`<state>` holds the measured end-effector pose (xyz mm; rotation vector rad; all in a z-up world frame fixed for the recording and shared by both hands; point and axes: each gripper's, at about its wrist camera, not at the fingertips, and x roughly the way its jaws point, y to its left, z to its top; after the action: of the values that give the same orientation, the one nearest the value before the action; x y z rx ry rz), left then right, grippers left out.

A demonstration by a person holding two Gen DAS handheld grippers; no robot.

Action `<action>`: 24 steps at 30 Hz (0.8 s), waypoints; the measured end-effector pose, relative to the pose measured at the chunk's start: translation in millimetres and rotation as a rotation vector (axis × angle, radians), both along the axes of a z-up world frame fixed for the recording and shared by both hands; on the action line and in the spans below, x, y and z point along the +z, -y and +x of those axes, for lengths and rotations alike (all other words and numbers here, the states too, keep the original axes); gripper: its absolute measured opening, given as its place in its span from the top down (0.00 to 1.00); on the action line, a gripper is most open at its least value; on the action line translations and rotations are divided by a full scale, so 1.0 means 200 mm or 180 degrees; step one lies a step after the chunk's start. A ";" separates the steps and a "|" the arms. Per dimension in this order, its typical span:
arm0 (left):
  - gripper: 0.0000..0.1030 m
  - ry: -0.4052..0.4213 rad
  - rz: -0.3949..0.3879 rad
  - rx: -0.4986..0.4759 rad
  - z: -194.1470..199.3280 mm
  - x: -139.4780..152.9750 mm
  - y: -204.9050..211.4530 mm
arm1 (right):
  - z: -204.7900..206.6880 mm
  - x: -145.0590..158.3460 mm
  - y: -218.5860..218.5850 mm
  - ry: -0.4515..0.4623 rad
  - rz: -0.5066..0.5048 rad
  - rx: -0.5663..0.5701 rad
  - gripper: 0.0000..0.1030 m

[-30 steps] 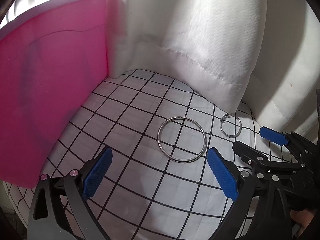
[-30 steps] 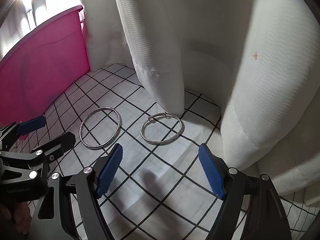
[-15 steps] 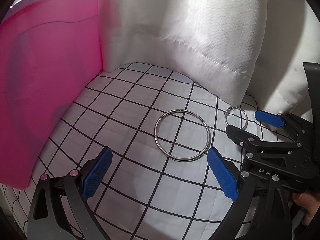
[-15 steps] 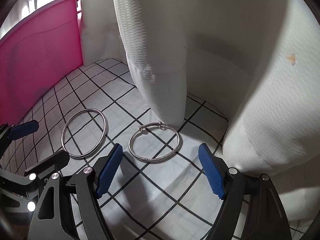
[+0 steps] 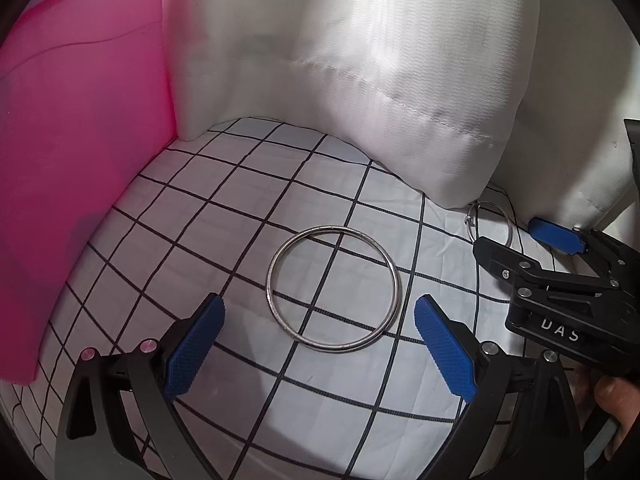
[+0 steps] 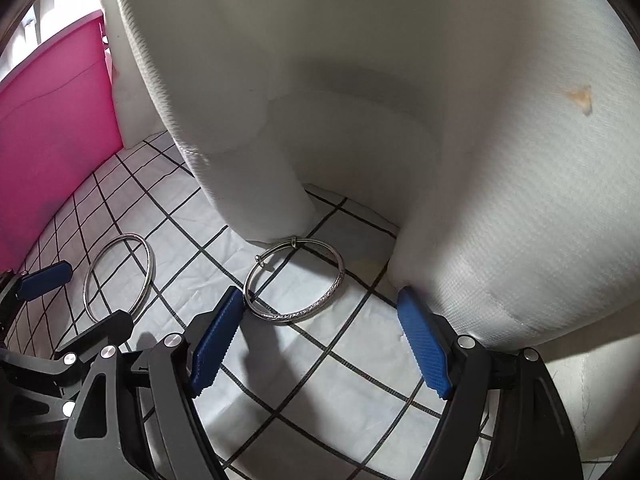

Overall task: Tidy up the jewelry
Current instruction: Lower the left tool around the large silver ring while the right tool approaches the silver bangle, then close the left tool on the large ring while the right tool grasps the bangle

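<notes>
Over on the left stands a pink panel [image 5: 80,152], upright at the edge of the white checked cloth [image 5: 224,208] on which everything lies. Next along, the left gripper [image 5: 318,344] hangs tilted down over the cloth with its blue pads spread wide and nothing between them. The plain bangle [image 5: 332,288] lies flat just ahead of those pads, roughly centred on the gap, its near rim almost level with the fingertips; it looks about as broad as the opening, so I judge a grip would have to take one side of the rim rather than span the ring.

Further right, the patterned bangle [image 6: 294,280] with its small clasp lies flat too, its far edge tucked against the foot of a hanging white curtain [image 6: 248,120]. The right gripper [image 6: 320,338] is likewise wide open and empty. Its left pad sits just at that bangle's near-left rim, so the ring lies ahead and slightly left of its centre line. Each hand is nearer its own bangle; the two rings lie apart, not touching.
</notes>
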<state>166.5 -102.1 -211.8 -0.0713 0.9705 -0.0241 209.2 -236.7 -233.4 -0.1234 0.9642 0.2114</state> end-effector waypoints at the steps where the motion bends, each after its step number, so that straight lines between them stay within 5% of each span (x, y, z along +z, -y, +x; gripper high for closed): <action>1: 0.09 -0.0018 0.0022 0.0005 0.01 -0.01 0.01 | 0.01 0.00 0.01 -0.0001 0.0002 0.0008 0.27; 10: 0.08 -0.0016 0.0121 0.0097 0.04 -0.01 0.02 | 0.03 0.00 0.01 0.0002 -0.0015 -0.0019 0.26; 16: 0.28 0.0065 0.0147 0.0037 0.00 0.00 0.04 | 0.02 0.01 0.04 0.0012 -0.0010 0.0013 0.27; 24: 0.32 0.0072 0.0116 -0.0013 -0.03 0.01 0.02 | 0.00 0.02 0.00 0.0084 0.0012 0.0035 0.50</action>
<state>160.3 -107.0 -209.4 -0.0354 0.9480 -0.0109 208.3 -235.8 -229.3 -0.1278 0.9371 0.2213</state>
